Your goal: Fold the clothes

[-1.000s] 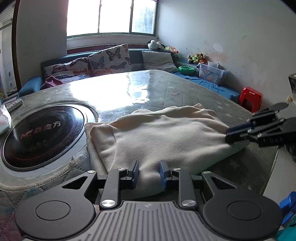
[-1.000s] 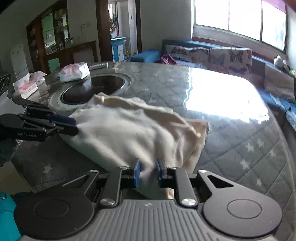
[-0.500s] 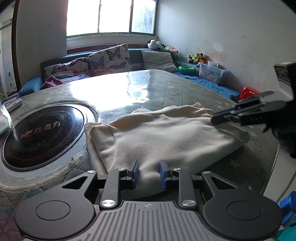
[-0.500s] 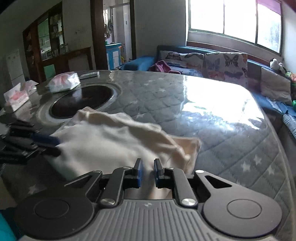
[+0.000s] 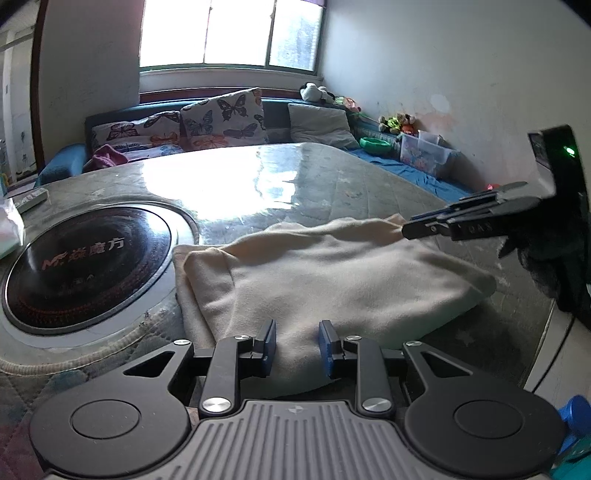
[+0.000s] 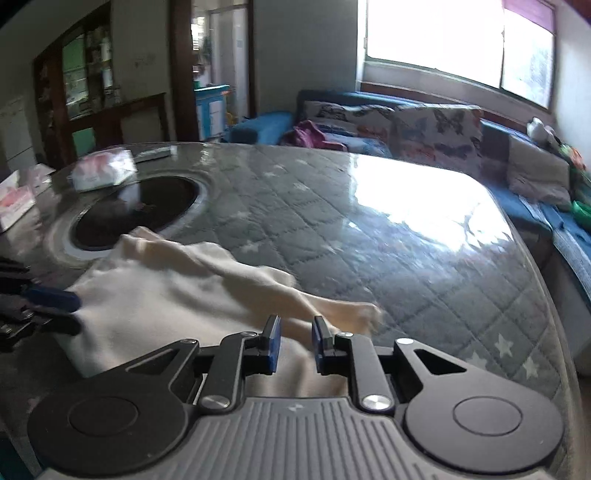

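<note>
Cloth (image 5: 332,273), cream and folded into a thick pad, lies on my quilted table (image 5: 332,173) near its front edge, just right of the round black hob (image 5: 85,266) set into the top. Going left to right in my left view: a white packet edge sits at the far left, then the hob, then the cloth, whose left edge overlaps the hob's pale rim. My left gripper (image 5: 297,345) sits low at the cloth's near edge, blue pads apart with the fabric showing between them, not pinched. Further right, my right gripper (image 5: 424,225) comes in from the side at the cloth's far right corner; from this angle its fingers look close together at the fabric's edge. In my right view, blurred by motion, tissue packs (image 6: 103,170) rest at the left by the hob, and the cloth's raised corner runs toward my right gripper's pads, which stand apart with fabric between them; I cannot tell whether they hold it. Beyond the table, cushions (image 5: 221,122) line a sofa under the window (image 5: 229,33).
</note>
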A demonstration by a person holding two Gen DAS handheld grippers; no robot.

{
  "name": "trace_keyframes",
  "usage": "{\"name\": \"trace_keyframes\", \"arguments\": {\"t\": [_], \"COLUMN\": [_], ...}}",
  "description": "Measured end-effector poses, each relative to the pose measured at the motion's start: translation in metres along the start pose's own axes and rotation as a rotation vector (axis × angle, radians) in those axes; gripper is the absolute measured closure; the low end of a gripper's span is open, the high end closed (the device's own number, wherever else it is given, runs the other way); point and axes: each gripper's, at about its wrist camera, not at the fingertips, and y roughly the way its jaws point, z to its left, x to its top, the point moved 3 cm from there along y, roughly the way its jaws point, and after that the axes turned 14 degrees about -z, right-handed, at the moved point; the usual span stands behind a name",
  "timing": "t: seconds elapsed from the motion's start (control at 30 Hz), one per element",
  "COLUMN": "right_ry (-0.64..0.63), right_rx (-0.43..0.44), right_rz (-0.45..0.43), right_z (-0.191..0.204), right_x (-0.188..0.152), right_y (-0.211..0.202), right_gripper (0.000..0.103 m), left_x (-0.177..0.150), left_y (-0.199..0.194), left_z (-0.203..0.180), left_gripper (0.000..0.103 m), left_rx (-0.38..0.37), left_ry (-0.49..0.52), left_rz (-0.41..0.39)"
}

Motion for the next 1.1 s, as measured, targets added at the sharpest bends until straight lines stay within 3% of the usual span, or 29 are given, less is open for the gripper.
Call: {"name": "trace_keyframes", "arguments": {"t": [0.4, 0.6, 0.83, 1.1], "right_ry": [-0.236, -0.356, -0.431, -0.544], "right_rx": [0.335, 0.44, 0.501, 0.496], "right_rz": [0.031, 0.036, 0.033, 0.042], "right_z": [0.113, 0.159, 0.191, 0.214], "right_x": [0.009, 0.006, 0.003, -0.006], "right_y": [-0.01, -0.001, 0.008, 0.021], "right_gripper": [0.078, 0.071, 0.067, 0.067], "left_x": [-0.004, -0.007, -0.011, -0.002], "left_y": [-0.015, -0.025, -0.035, -0.045], "left_z": [0.029, 0.04, 0.054, 0.065], "left_gripper": [0.073, 0.072, 0.074, 0.071], "left_rx": [0.103, 0.118, 0.163, 0.175], "left_ry": [-0.067, -0.107, -0.12, -0.186], "left_rz": [0.014, 0.001, 0.008, -0.017]}}
